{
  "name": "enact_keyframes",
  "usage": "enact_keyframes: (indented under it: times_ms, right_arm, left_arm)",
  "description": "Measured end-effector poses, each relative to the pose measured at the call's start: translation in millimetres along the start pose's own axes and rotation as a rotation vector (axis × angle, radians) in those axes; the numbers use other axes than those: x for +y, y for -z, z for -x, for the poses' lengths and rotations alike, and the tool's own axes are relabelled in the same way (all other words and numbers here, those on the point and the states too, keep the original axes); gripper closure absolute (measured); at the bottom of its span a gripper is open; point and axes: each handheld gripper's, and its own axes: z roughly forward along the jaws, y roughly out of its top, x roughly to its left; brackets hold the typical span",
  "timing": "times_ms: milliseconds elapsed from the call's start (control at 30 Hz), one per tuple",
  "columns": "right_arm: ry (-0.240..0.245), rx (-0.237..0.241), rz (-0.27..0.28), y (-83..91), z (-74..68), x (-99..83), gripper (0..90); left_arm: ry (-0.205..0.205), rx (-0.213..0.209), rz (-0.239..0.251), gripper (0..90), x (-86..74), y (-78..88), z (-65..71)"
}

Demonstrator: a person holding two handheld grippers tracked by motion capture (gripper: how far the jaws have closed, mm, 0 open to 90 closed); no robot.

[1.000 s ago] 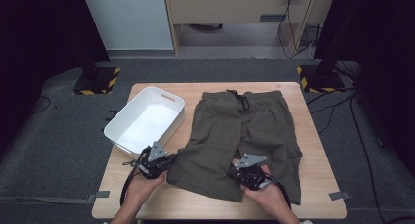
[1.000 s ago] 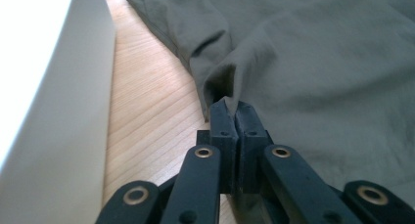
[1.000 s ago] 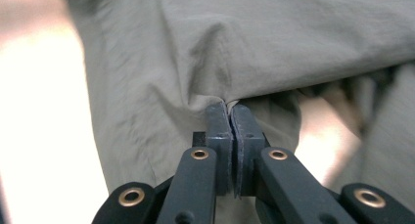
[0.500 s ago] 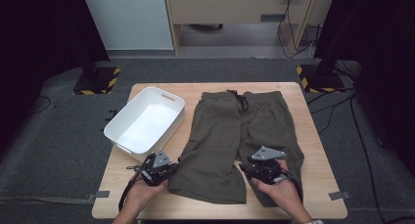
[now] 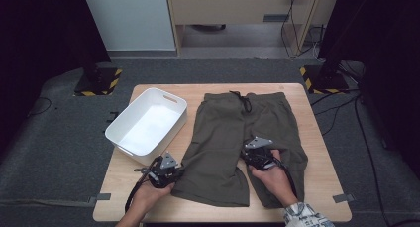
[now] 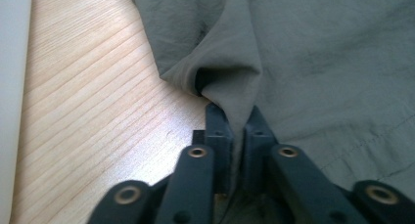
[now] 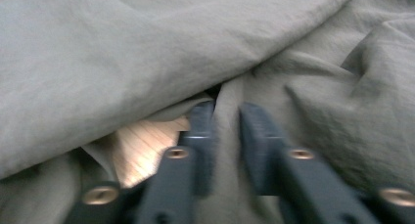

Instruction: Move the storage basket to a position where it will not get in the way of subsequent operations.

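Olive-green shorts [image 5: 223, 133] lie flat on the wooden table [image 5: 317, 152], waistband at the far side, legs toward me. My left gripper [image 5: 179, 171] is at the outer edge of the left leg, low on the table. In the left gripper view, that gripper [image 6: 236, 121] is shut on a raised fold of the shorts [image 6: 318, 62]. My right gripper [image 5: 250, 153] sits on the inner edge of the right leg. Its jaws have just been closing. In the blurred right gripper view, that gripper [image 7: 226, 114] has a ridge of the shorts [image 7: 147, 53] pinched between its pads.
A white empty bin [image 5: 148, 125] stands on the table's left side, just beyond my left gripper, and its wall [image 6: 12, 87] edges the left gripper view. Bare wood [image 6: 98, 111] lies between bin and shorts. Dark floor surrounds the table.
My right gripper swung right, then came back up onto the right leg's inner edge. The two legs now lie parted with a gap between them. The left gripper has hardly moved.
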Motion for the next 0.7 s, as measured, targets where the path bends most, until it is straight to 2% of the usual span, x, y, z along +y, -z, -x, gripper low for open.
enact_keyframes:
  times_ms: [33, 67, 133, 233, 300, 367, 400, 467, 533, 600, 633, 700]
  right_arm:
    - [0.003, -0.006, -0.004, 0.1, 1.7, 0.0, 85.5]
    - [-0.002, -0.013, -0.002, 0.5, 3.0, -0.1, 87.1]
    - [-0.014, -0.026, -0.003, 3.3, 8.4, 0.1, 88.3]
    - [-0.03, -0.082, -0.014, 11.4, 25.6, -3.1, 88.5]
    - [-0.057, -0.119, -0.018, 17.4, 39.0, -7.4, 88.6]
    - [-0.091, -0.137, -0.026, 23.7, 51.9, -14.9, 88.5]
    - [-0.091, -0.14, -0.025, 25.7, 54.6, -17.1, 88.4]
    - [-0.106, -0.125, -0.005, 31.2, 58.4, -21.0, 86.4]
    - [-0.11, -0.085, 0.035, 36.3, 56.6, -21.9, 77.7]
    - [-0.104, -0.052, 0.069, 39.3, 51.6, -21.0, 71.6]
    - [-0.087, -0.027, 0.076, 39.6, 47.8, -20.5, 69.4]
    - [-0.069, -0.018, 0.071, 39.2, 42.2, -19.9, 65.9]
  left_arm:
    - [-0.001, 0.005, 0.001, 87.2, 0.4, 0.3, -0.3]
    - [-0.003, 0.016, 0.002, 87.8, 0.8, 1.2, -1.3]
    - [0.009, 0.045, 0.013, 88.3, 0.5, 4.0, -6.0]
    - [0.03, 0.069, 0.03, 88.5, -0.5, 8.8, -12.2]
    - [0.038, 0.069, 0.034, 88.5, -1.1, 10.8, -14.4]
    - [0.038, 0.065, 0.033, 88.5, -1.6, 12.2, -14.0]
    - [0.034, 0.059, 0.03, 88.5, -2.0, 12.5, -12.6]
    - [0.032, 0.042, 0.016, 88.0, -3.5, 12.8, -9.5]
    - [0.013, 0.032, 0.001, 88.1, -5.0, 13.7, -3.6]
    - [-0.012, 0.032, -0.022, 88.4, -7.6, 14.9, 1.2]
    - [-0.013, 0.034, -0.032, 88.5, -9.1, 16.0, 1.8]
    - [-0.007, 0.035, -0.035, 88.5, -14.3, 21.0, 1.2]
